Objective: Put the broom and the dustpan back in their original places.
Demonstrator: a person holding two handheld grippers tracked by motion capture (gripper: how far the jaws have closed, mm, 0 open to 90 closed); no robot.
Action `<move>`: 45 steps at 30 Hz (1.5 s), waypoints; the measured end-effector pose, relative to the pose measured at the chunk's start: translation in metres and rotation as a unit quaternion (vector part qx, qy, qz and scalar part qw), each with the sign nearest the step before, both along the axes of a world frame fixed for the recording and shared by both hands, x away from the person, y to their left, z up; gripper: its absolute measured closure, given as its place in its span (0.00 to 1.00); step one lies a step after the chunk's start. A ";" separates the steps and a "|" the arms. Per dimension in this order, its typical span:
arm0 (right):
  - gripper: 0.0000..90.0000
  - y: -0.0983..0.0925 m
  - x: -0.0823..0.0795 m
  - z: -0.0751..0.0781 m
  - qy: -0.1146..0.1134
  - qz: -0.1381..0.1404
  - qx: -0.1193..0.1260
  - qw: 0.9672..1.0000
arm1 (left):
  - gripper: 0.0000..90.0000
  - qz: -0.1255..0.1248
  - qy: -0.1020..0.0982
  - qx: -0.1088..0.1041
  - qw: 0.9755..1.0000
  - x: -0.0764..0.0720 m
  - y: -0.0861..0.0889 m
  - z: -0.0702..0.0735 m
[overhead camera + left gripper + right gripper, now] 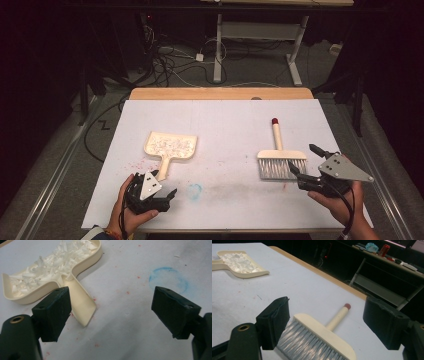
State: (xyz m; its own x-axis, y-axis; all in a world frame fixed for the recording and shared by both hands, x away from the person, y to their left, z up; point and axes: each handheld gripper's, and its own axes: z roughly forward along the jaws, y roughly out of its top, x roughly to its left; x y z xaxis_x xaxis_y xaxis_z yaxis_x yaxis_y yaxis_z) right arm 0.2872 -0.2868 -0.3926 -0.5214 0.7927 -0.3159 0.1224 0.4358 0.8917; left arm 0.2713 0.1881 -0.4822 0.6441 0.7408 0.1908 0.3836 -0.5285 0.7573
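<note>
The counter (220, 130) was covered in a pale sheet, with a strip of bare wood along its far edge. A faint blue ring (194, 190) and a grey smudge marked the sheet near the person's side, and small reddish specks lay scattered around the dustpan (171, 146). Beyond the counter the room was dark, with tangled cables (170, 60) on the floor and the white legs of another desk (260, 45).

The cream dustpan lay flat on the left half, its tray holding white shreds, its handle pointing toward the left tool (161, 187). That tool's jaws stood apart and empty, the handle tip just beside one jaw. The hand brush (277, 157) lay on the right half, bristles toward the person, red-tipped handle pointing away. The right tool (306, 160) was spread wide with the bristles near its inner jaw, holding nothing.

In the right gripper view the brush's bristles were cut off by the lower edge. Items on the far desk were too small to identify.
</note>
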 end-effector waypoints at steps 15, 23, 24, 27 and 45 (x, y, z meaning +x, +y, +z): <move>0.24 -0.016 -0.008 -0.023 0.011 -0.010 -0.014 1.000 | 0.18 0.001 -0.005 0.001 1.000 0.000 0.001 0.001; 0.24 -0.026 -0.012 -0.035 0.023 -0.018 -0.010 1.000 | 0.18 0.005 -0.003 0.002 1.000 0.003 0.000 0.001; 0.24 -0.027 -0.013 -0.037 0.027 -0.019 -0.009 0.999 | 0.18 0.007 -0.004 -0.002 1.000 0.003 0.001 0.002; 0.24 -0.030 -0.016 -0.041 0.025 -0.020 -0.011 0.999 | 0.18 0.009 -0.008 -0.004 1.000 0.003 0.002 0.003; 0.24 -0.028 -0.029 -0.060 0.040 -0.008 -0.019 0.999 | 0.18 0.013 -0.015 -0.001 1.000 0.001 0.001 0.004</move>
